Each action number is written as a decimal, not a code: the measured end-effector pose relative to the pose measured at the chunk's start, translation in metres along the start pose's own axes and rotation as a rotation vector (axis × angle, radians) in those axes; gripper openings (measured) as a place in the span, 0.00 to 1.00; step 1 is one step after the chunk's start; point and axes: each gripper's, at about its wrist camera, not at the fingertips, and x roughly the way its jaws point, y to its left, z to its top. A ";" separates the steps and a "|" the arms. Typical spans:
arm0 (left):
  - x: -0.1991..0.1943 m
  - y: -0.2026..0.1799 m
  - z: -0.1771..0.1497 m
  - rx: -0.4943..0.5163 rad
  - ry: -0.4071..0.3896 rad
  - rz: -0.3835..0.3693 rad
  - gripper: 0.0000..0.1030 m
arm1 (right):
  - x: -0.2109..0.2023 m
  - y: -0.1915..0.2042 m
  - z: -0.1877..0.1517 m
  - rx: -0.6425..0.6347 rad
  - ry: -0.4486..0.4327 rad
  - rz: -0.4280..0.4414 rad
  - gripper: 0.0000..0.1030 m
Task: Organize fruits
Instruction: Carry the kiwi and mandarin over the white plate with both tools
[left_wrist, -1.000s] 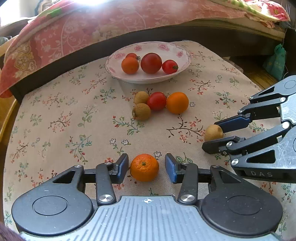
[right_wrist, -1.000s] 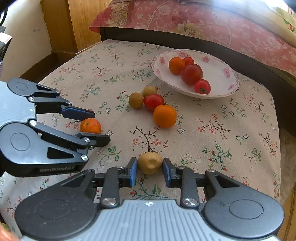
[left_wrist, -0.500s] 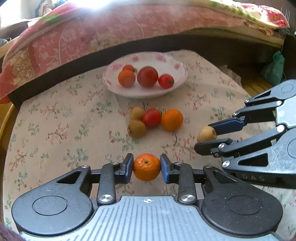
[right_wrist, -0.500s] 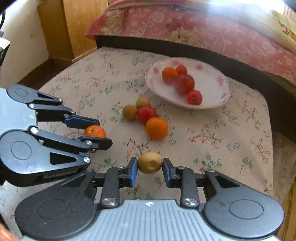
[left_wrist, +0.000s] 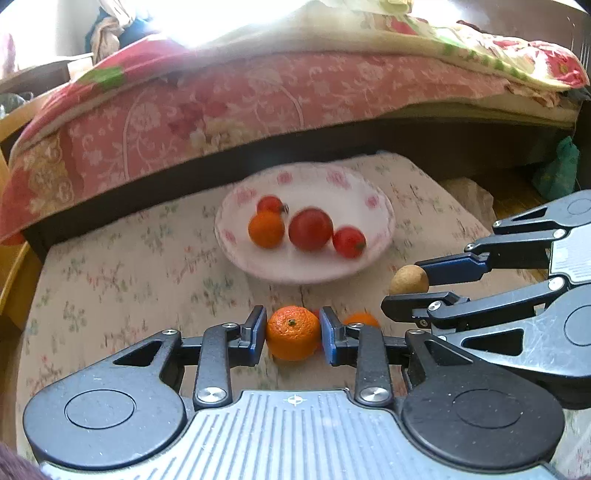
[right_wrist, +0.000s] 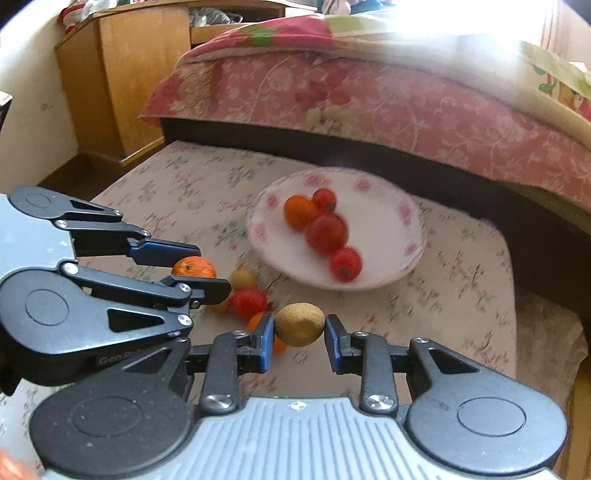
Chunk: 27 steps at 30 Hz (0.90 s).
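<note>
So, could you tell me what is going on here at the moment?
A person is sorting fruit with two handheld grippers. The left gripper is shut on an orange, the right gripper on a brown fruit; both are in the air. The plate ahead holds three tomatoes and an orange. A few fruits remain on the tablecloth.

- The plate sits on the desk, toward its far edge, just before the bed.
- In the plate: a tangerine at left, a small tomato behind it, a large tomato in the middle, another tomato at right.
- Nearer than the plate, the left gripper has a mandarin between its fingers.
- To its right, the right gripper has a longan between its fingers.
- Below them on the desk lie a loose tomato, a loose longan behind it, and an orange.
- A cabinet stands left of the bed.
</note>
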 end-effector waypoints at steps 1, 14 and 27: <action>0.001 0.002 0.004 -0.004 -0.005 -0.001 0.38 | 0.001 -0.003 0.004 0.008 -0.005 -0.004 0.32; 0.034 0.011 0.035 -0.006 -0.029 0.013 0.37 | 0.030 -0.027 0.035 0.014 -0.039 -0.063 0.32; 0.061 0.020 0.044 -0.027 -0.015 0.021 0.37 | 0.057 -0.039 0.045 -0.028 -0.036 -0.087 0.32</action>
